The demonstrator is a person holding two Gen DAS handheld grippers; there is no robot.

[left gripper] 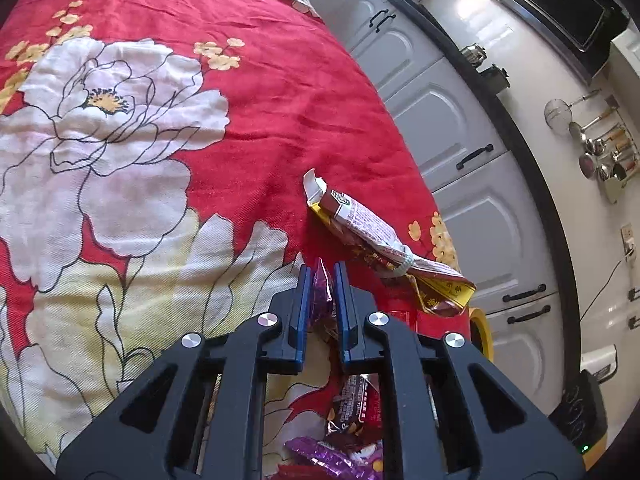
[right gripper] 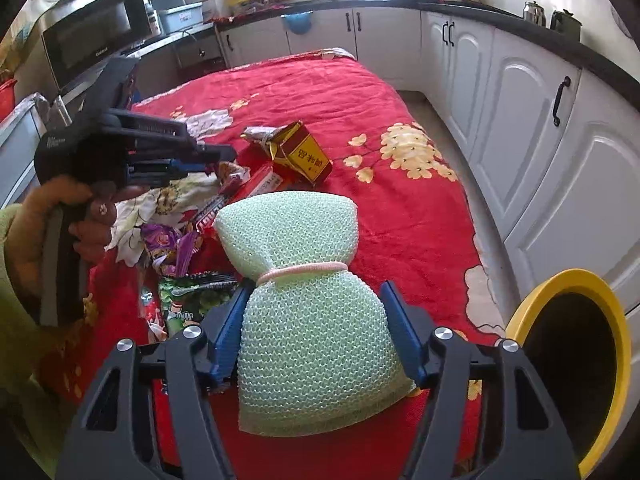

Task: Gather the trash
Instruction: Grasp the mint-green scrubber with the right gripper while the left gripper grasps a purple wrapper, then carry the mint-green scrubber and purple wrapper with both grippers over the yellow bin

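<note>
Trash: purple wrapper (left gripper: 322,288) pinched in left hand-held gripper (left gripper: 323,280), lifted for binning. Green mesh scrubber (right gripper: 308,320) clamped between right hand-held gripper (right gripper: 316,312) fingers; yellow-rimmed bin (right gripper: 600,292) at 3 o'clock.

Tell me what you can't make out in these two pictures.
- Bin, right wrist view: the inside is dark and the frame edge cuts it off.
- Purple wrapper, left wrist view: the left gripper hides most of it.
- Wrapper pile, right wrist view: the green mesh sponge covers part of it.
- Yellow packet, left wrist view: print too small to read.
</note>
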